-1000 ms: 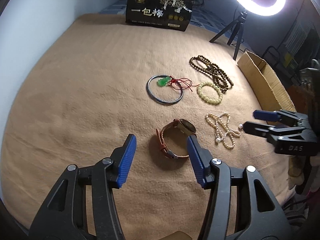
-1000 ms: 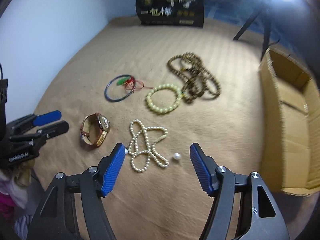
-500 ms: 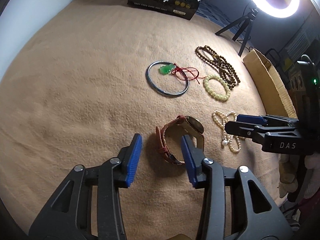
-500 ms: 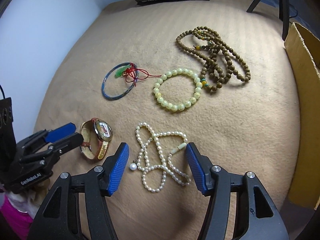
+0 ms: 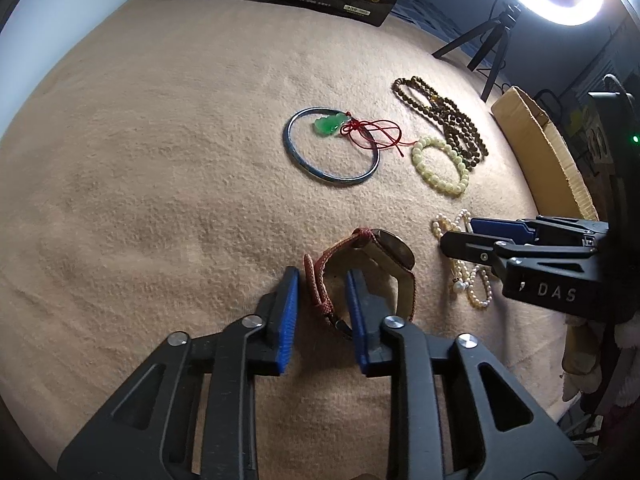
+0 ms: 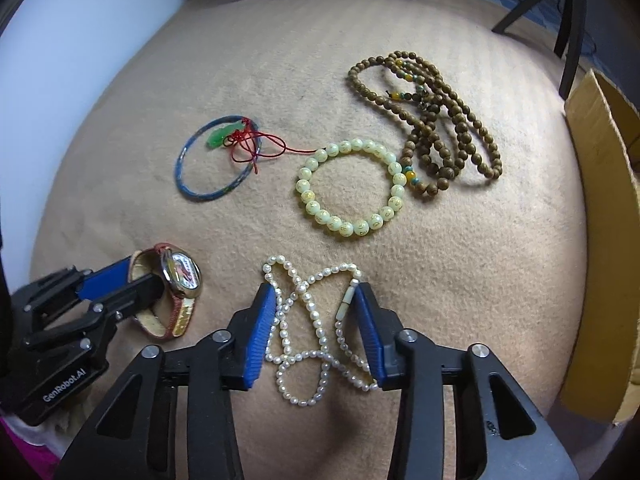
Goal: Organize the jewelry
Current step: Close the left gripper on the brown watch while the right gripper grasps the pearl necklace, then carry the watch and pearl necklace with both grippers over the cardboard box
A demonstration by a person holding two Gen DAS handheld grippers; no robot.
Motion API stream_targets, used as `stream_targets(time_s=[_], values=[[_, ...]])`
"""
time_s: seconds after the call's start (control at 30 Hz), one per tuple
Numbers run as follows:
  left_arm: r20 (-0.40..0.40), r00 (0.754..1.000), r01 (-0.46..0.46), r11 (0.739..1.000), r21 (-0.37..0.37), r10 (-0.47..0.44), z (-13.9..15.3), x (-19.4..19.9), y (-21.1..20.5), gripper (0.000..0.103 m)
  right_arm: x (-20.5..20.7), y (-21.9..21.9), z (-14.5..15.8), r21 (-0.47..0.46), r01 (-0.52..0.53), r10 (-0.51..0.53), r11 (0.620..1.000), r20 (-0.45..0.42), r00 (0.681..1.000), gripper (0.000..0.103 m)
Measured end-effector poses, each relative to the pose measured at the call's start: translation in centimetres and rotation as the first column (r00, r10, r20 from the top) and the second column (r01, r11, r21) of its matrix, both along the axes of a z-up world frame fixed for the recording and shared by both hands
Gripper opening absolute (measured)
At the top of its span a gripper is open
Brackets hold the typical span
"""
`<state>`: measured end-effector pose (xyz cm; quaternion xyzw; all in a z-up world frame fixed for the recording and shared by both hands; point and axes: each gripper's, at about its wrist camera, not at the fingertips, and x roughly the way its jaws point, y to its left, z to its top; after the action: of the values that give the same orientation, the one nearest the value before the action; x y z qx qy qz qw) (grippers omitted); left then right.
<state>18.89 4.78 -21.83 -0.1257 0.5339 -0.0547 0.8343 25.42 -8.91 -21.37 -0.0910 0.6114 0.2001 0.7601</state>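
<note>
Both grippers dropped onto targets in last sec. Left gripper (image 5: 322, 308): jaws narrowed, straddling strap of red-strapped gold-cased wristwatch (image 5: 360, 272), not yet pinched. Right gripper (image 6: 316, 320): spread around tangled white pearl necklace (image 6: 316, 320) on tan blanket (image 5: 160, 160). Twin pickups imminent imo.

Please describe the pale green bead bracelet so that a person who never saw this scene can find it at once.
Start from the tan blanket with jewelry spread on it. Near the middle, the pale green bead bracelet lies as an open ring, between the blue bangle and the brown wooden beads. Its beads are large, round and yellowish-green, much bigger than those of the pearl necklace.
</note>
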Motion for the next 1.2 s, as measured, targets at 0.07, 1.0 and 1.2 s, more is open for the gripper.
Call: stream_targets(time_s=[0.07,1.0,1.2], values=[[0.001,1.0,-0.005,1.0,-0.003,0.005,-0.1,0.1,0.1,0.016,-0.2,0.6,0.1,-0.008,-0.013,0.013,1.0,0.007,1.0,0.025],[0.137,0.99,0.034,0.999,0.017,-0.036,5.7,-1.7,-2.0,0.008,-4.7,-7.6,9.2,0.2,0.005,-0.042,0.98,0.184,0.982,0.006],[0.177,0.981,0.082,0.997,0.007,-0.081,7.8,-1.3,-4.3,0.008,-5.2,-9.8,12.7,0.219,0.008,-0.066,0.976,0.258,0.964,0.006]])
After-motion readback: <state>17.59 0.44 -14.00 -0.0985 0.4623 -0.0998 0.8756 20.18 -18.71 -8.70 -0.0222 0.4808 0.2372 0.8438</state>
